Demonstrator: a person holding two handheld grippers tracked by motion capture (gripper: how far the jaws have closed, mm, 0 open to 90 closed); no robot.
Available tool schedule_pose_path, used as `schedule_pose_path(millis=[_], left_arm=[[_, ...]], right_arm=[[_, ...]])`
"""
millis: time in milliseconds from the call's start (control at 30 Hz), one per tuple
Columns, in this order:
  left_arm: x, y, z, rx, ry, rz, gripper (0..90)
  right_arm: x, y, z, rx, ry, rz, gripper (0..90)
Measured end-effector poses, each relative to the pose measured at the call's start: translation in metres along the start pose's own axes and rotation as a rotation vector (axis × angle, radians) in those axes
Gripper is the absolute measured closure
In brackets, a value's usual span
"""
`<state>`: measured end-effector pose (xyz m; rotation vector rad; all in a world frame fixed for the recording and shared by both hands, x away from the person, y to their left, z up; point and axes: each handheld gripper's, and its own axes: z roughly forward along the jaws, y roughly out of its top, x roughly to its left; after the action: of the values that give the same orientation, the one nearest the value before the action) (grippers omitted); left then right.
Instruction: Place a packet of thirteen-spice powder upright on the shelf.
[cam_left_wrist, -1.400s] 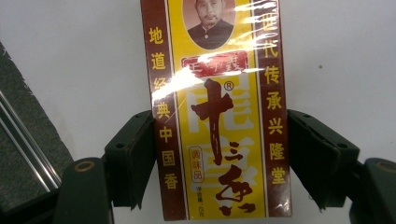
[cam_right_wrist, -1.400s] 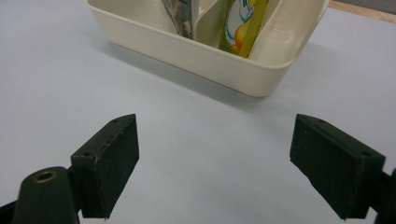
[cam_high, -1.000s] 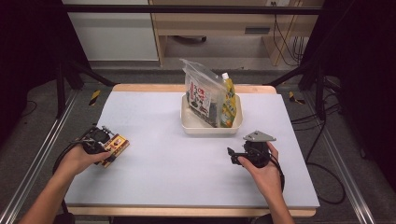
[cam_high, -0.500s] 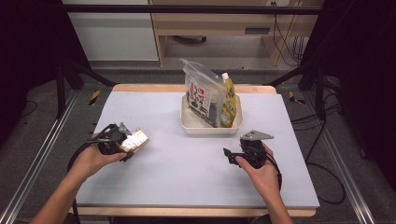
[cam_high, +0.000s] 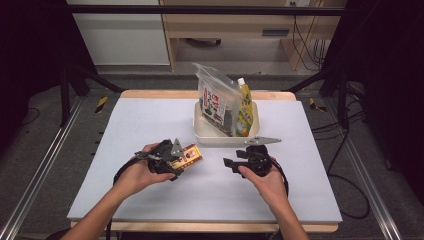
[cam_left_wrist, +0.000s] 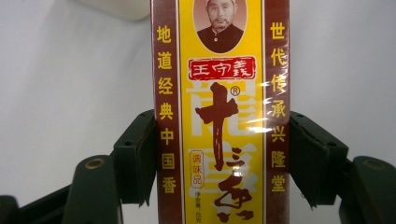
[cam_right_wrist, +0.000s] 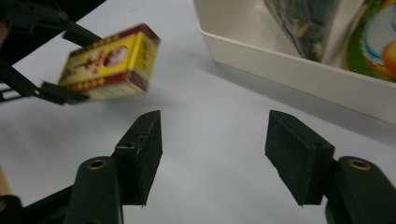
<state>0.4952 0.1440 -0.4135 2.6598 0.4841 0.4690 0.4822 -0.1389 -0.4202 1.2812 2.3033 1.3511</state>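
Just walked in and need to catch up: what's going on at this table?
A person works with a gripper in each hand. The left gripper is clamped on a yellow-and-brown spice box, held above the table short of the white tray, which holds a seaweed bag and a yellow pouch. The right gripper is empty; its jaws have just been closing.

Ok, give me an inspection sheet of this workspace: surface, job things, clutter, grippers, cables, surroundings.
Surface: pale table, wooden edge.
Job's things: yellow and brown seasoning box held above the table; cream tray at the far middle holds a clear packet and a yellow pouch.
Clutter: nothing seen.
Grippers: left gripper shut on the seasoning box; right gripper open, nothing between its jaws, which have just been closing.
Cables: black cable loops from the left gripper; another cable by the right hand.
Surroundings: dark floor, metal rails, wooden furniture behind.
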Motion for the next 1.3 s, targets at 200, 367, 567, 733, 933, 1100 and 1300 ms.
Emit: schedule_pose_path(millis=[200,367,567,733,933,1100,1300], left_arm=[[-0.013,0.01,0.005,-0.035,-0.006,0.042,32.3],[-0.018,0.011,0.003,-0.068,0.006,0.055,32.3],[-0.022,0.006,0.001,-0.147,0.02,0.072,32.3],[-0.022,0.007,-0.003,-0.176,0.025,0.077,32.3],[-0.025,0.01,-0.005,-0.197,0.03,0.094,32.2],[-0.025,0.011,-0.007,-0.221,0.039,0.098,32.2],[-0.025,0.011,-0.004,-0.223,0.044,0.092,32.0]], right_arm=[[0.006,0.016,0.013,0.026,0.072,0.03,38.7],[0.011,0.023,0.023,0.053,0.105,0.039,37.7],[0.016,0.027,0.034,0.077,0.133,0.05,36.8],[0.016,0.029,0.041,0.095,0.178,0.081,36.8],[0.015,0.031,0.045,0.096,0.231,0.13,41.0],[0.014,0.032,0.046,0.092,0.282,0.163,46.9],[0.014,0.033,0.043,0.082,0.291,0.178,55.5]])
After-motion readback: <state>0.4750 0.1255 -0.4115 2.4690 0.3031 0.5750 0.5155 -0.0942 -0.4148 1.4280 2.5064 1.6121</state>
